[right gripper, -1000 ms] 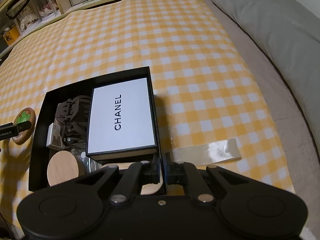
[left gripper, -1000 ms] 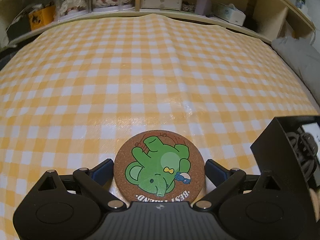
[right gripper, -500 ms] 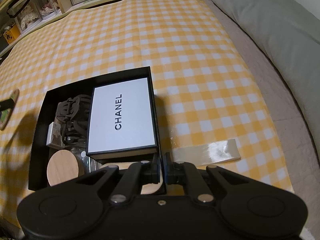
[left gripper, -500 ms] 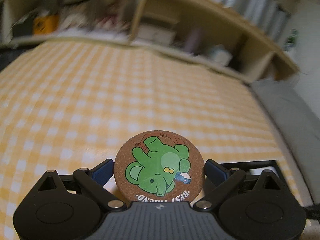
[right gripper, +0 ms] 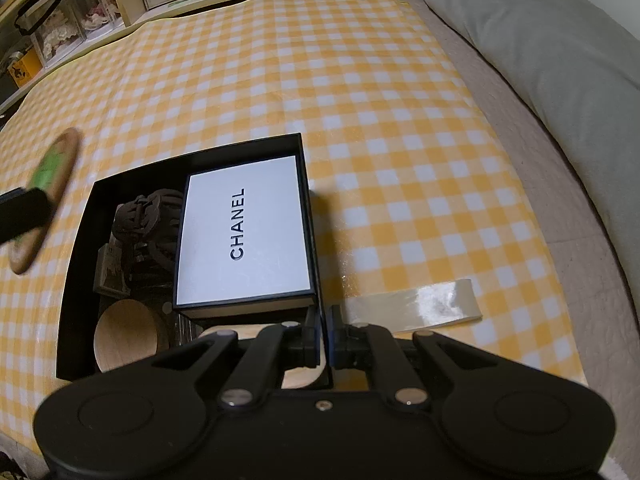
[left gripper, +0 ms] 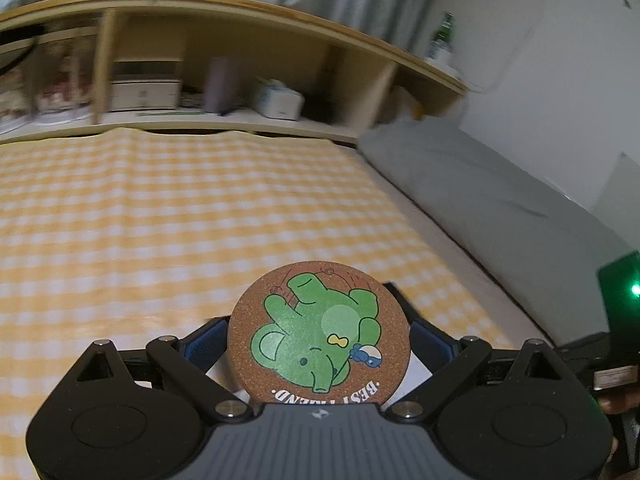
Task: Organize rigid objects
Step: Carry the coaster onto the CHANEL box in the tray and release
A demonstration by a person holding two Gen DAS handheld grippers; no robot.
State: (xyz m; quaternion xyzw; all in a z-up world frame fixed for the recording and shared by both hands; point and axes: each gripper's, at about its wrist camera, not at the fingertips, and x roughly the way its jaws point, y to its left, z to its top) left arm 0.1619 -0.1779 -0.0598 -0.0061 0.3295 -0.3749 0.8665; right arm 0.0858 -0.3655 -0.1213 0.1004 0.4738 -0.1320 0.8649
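The cork coaster (left gripper: 319, 330), the round one with the green elephant print, is up in the air, clamped edge to edge between the wide-set blue pads of the left tool (left gripper: 318, 344). In the right wrist view it hangs tilted over the checked cloth (right gripper: 360, 80), just left of the black box (right gripper: 78, 240). That box sits on the cloth, already carrying a white lidded box (right gripper: 244, 232), a dark hair claw (right gripper: 146, 216) and a round wooden lid (right gripper: 126, 334). The right tool (right gripper: 322, 336) has its jaws together on the box's right wall, pinning it near the front corner. So this looks like the carry step. Next, I judge, the coaster has to swing over the box's open left side, level out and drop in, because free floor there is scarce.
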